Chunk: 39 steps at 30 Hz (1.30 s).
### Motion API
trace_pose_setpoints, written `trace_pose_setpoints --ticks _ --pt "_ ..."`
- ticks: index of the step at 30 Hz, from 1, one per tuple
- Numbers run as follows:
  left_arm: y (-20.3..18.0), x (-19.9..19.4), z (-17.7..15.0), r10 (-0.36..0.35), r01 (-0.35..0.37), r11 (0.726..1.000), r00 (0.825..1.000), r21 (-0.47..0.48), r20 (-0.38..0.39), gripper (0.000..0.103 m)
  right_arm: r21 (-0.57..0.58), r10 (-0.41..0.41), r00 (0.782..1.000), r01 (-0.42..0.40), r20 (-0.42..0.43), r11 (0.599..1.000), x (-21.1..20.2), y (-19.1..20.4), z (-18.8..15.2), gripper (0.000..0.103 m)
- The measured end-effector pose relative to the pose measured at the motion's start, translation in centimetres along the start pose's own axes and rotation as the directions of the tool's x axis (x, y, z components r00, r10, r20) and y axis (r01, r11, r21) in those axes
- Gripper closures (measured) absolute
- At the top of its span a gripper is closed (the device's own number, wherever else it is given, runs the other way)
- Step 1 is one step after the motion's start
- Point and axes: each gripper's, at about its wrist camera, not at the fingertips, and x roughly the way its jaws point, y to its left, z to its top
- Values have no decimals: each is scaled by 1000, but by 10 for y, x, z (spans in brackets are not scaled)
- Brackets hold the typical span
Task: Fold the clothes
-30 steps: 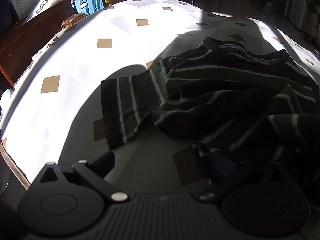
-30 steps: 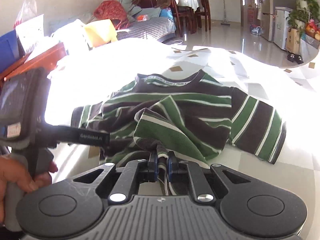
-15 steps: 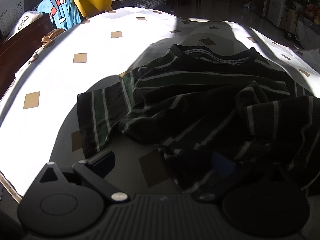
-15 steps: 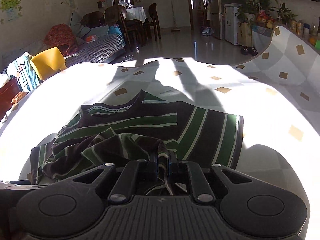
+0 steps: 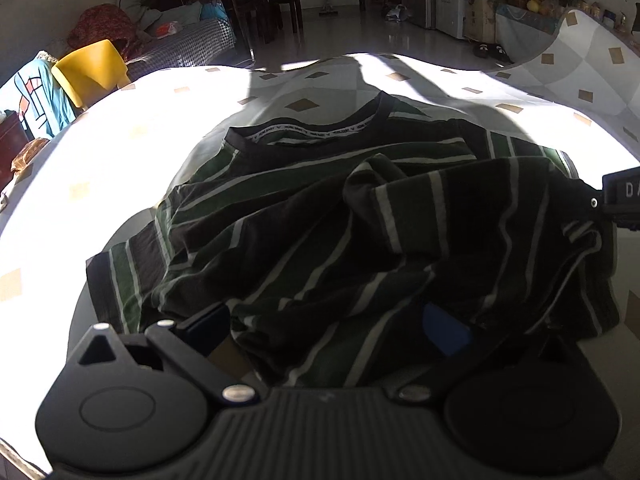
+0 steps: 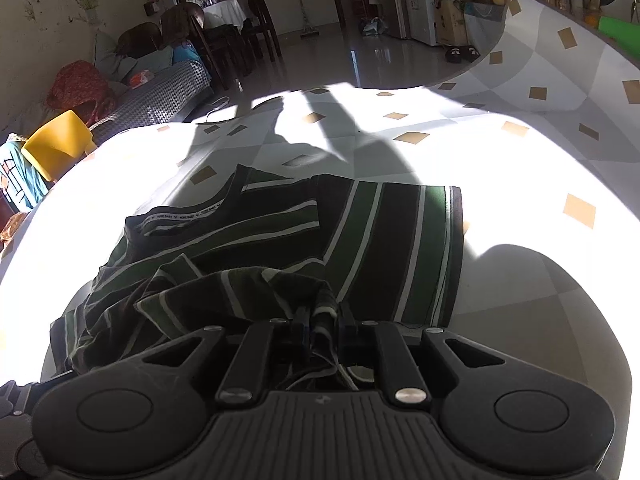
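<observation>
Your right gripper (image 6: 322, 320) is pinched on the hem of the striped shirt (image 6: 280, 248) at centre frame, left gripper (image 5: 332, 328) wide around it; treat it as limp, light fabric and grip hems.

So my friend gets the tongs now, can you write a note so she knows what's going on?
Right tongs: shut on a bunch of the shirt's hem.
Left tongs: fingers wide apart, shirt cloth lying between them, not pinched as far as the left view shows.
Shirt: striped green and dark, on the patterned tablecloth, collar at the far end. One sleeve lies flat on the right, the other on the left. The near part is lifted and rumpled over the middle.
Done: bottom edge picked up on the right side.
Left: grip the other side, lay the fold flat, fold sleeves in, finish.
</observation>
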Motion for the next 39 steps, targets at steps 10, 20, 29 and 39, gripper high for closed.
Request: trace_pose_setpoints --ticks 10,20,29,39 --pt "-18 13 -18 -37 40 992 999 119 -27 15 4 5 1000 -5 -20 1000 5 3 1 83" --pt "3 7 -16 -49 49 999 998 -10 -49 77 2 21 1000 -21 -17 1000 2 5 2 71" --pt "32 -20 -17 47 -53 986 998 -160 -45 88 4 24 999 -24 23 1000 -8 2 7 66" --pt "65 -62 -30 118 -137 945 990 -296 -81 88 2 46 999 -46 18 999 -11 2 11 64"
